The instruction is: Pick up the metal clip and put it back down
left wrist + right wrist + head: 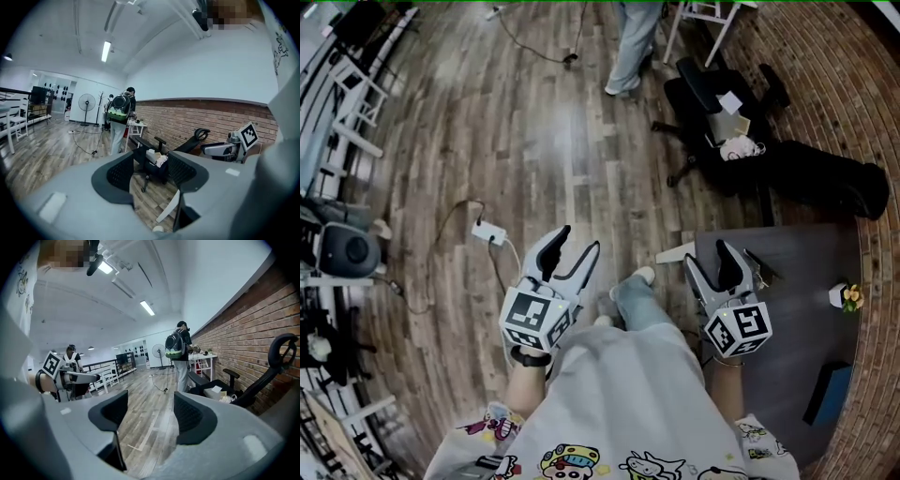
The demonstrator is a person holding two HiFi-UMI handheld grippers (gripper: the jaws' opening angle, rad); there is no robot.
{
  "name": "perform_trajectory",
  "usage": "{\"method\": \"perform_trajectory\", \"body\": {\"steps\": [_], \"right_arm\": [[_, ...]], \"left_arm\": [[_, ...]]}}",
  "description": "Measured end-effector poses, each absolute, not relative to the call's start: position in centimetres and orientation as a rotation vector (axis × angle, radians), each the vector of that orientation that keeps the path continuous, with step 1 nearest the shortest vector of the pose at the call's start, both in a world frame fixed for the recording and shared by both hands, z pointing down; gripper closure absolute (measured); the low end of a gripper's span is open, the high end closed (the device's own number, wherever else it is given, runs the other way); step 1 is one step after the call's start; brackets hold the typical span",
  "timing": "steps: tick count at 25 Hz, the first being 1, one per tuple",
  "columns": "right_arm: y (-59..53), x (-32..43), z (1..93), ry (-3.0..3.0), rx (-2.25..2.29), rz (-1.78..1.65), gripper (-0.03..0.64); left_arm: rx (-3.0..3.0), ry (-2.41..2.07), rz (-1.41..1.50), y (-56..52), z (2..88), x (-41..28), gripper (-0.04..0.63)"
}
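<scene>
A small dark thing that looks like the metal clip (762, 268) lies on the dark table (797, 319) near its far left corner. My right gripper (709, 253) hovers over that corner, just left of the clip and apart from it, jaws open and empty. My left gripper (579, 239) is held over the wooden floor to the left of the table, also open with nothing between its fingers. Both gripper views look level across the room; the left gripper (149, 173) and the right gripper (150, 416) show spread, empty pads. The clip is not visible in either.
A black office chair (717, 112) carrying a box stands beyond the table, with a long black bag (825, 178) beside it. A person (633, 47) stands farther off. A power strip (487, 232) with cables lies on the floor. A small flower pot (844, 296) and a dark blue object (830, 392) sit on the table.
</scene>
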State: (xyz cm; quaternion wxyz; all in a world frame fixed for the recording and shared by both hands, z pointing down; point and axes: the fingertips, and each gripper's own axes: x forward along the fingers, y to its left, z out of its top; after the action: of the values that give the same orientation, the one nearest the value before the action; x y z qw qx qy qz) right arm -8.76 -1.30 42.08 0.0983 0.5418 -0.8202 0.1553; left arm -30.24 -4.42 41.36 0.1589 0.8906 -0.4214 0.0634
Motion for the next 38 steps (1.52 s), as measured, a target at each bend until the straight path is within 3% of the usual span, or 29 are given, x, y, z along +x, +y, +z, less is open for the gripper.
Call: {"method": "perform_trajectory", "body": {"steps": [10, 21, 30, 38], "right_arm": [[-5.6, 1.8, 40.6, -2.272, 1.947, 0.478, 0.310], [0.7, 11.0, 40.3, -1.930, 2.468, 0.511, 0.307], [6.0, 14.0, 40.5, -1.496, 2.795, 0.533, 0.307], [8.6, 13.7, 40.7, -1.161, 2.957, 0.570, 0.298]], "left_arm": [[2.740, -0.891, 0.231, -14.0, 38.7, -17.8, 0.359], [2.941, -0.325, 0.329, -14.2, 37.1, -3.7, 0.359], [2.971, 0.270, 0.411, -11.0, 37.7, 6.2, 0.359], [2.921, 0.636, 0.451, -9.8, 37.7, 10.5, 0.359]]}}
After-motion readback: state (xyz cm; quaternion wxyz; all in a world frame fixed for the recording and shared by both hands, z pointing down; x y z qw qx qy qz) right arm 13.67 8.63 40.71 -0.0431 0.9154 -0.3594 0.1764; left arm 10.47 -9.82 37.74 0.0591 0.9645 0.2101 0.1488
